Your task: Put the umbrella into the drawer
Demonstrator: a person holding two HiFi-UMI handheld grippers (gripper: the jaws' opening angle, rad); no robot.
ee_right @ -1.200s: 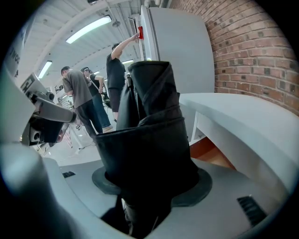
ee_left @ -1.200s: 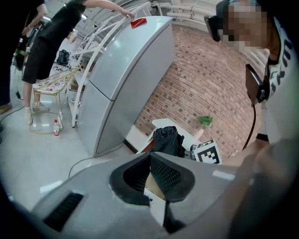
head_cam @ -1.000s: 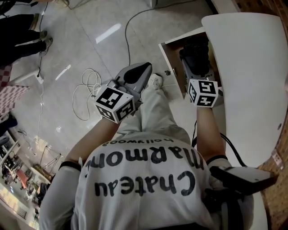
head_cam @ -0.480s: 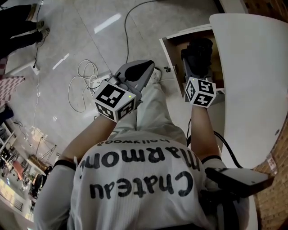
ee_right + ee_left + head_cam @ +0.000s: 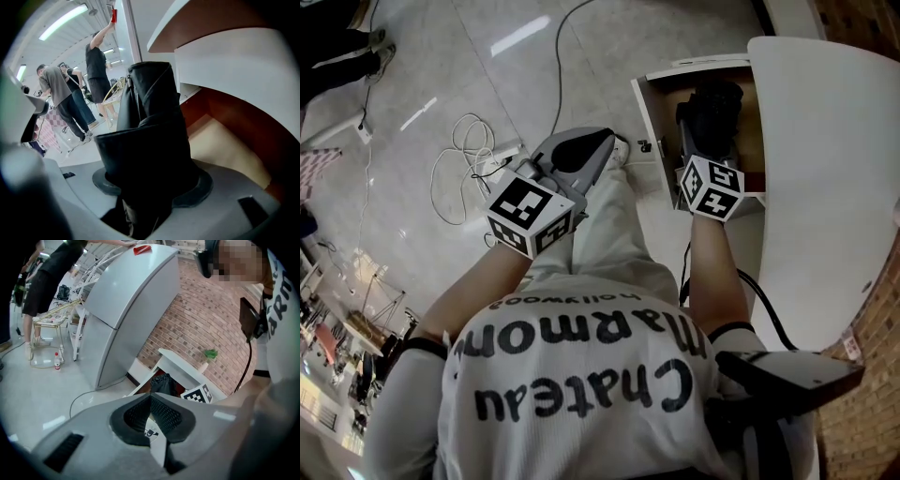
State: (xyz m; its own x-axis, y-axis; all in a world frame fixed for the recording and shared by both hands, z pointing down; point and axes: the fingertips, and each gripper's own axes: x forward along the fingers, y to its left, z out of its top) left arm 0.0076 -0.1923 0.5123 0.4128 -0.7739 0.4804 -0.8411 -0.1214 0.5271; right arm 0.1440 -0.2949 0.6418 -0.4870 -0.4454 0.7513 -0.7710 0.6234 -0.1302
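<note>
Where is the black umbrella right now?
The umbrella is upper right in the head view, clamped in the right gripper, over the open drawer by the white tabletop.

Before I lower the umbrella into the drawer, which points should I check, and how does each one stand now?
1. Right tool grips the umbrella: ok, jaws closed on it.
2. Drawer open: ok.
3. Umbrella above the drawer opening: ok in the head view.
4. Enough free room inside the drawer: cannot tell, only part of its bottom shows.
5. Left tool out of the way: ok, shut, empty, beside the drawer.
6. Umbrella clear of the table edge: cannot tell.
</note>
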